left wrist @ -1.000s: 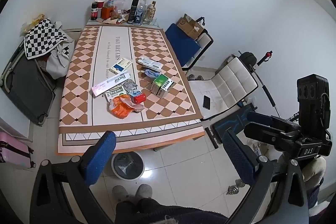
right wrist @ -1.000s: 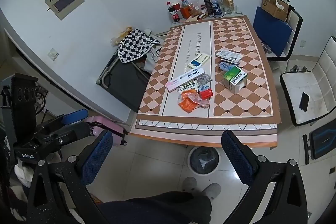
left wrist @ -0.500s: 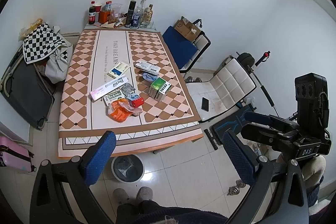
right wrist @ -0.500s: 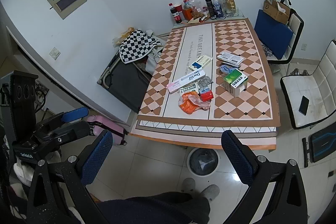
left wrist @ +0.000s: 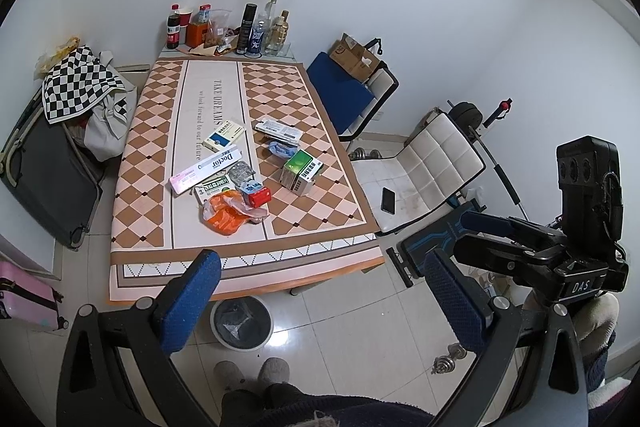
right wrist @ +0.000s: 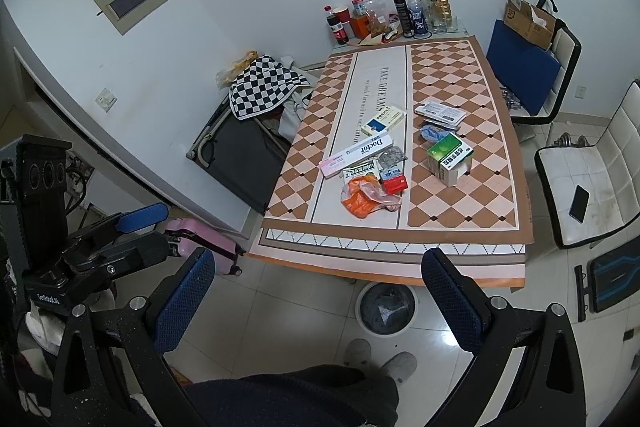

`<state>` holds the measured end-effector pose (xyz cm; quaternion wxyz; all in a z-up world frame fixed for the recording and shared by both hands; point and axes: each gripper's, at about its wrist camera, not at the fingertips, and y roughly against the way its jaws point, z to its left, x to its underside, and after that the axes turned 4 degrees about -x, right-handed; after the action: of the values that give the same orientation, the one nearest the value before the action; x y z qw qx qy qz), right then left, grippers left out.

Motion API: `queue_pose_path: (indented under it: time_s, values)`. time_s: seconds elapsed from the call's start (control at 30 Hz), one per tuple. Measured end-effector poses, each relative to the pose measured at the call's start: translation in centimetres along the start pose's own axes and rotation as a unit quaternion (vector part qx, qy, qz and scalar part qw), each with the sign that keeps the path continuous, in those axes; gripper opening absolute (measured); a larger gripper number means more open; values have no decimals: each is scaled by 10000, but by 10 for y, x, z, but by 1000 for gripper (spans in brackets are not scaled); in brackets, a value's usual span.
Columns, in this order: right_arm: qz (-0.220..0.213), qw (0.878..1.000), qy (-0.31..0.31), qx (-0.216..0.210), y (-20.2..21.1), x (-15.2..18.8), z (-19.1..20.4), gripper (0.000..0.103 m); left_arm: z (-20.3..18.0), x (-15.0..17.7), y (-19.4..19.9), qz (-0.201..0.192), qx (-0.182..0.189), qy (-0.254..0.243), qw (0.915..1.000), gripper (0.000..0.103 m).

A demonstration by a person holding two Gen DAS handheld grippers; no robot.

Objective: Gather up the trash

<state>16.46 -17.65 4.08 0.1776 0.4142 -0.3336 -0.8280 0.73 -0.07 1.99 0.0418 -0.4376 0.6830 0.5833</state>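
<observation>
Trash lies in a cluster on the patterned table (left wrist: 152,219): an orange plastic wrapper (left wrist: 224,217), a small red box (left wrist: 258,195), a green medicine box (left wrist: 301,171), a long pink-and-white box (left wrist: 204,169), a blister pack (left wrist: 241,173) and a blue-and-white box (left wrist: 224,135). A grey trash bin (left wrist: 241,323) stands on the floor under the table's near edge. My left gripper (left wrist: 320,303) is open and empty, high above the floor before the table. My right gripper (right wrist: 316,301) is open and empty, held alike. The wrapper (right wrist: 362,199) and bin (right wrist: 386,309) show in the right wrist view.
Bottles (left wrist: 248,27) stand at the table's far end. A white chair with a phone (left wrist: 388,199) is right of the table, a blue-cushioned chair (left wrist: 340,95) with a cardboard box beyond. A dark suitcase (left wrist: 44,179) and checkered cloth (left wrist: 80,83) lie left; a pink suitcase (left wrist: 24,303) nearer.
Both grippers have drawn slightly up and back from the table, so it looks a little smaller. Both stay open; nothing on the table has moved.
</observation>
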Motion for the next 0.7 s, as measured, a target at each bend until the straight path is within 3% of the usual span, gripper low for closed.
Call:
queue_pose_path:
  time_s: [0.7]
  values:
    - [-1, 10000, 60, -59, 3, -4, 10, 103, -4, -7, 4, -53, 11, 1, 10000, 103]
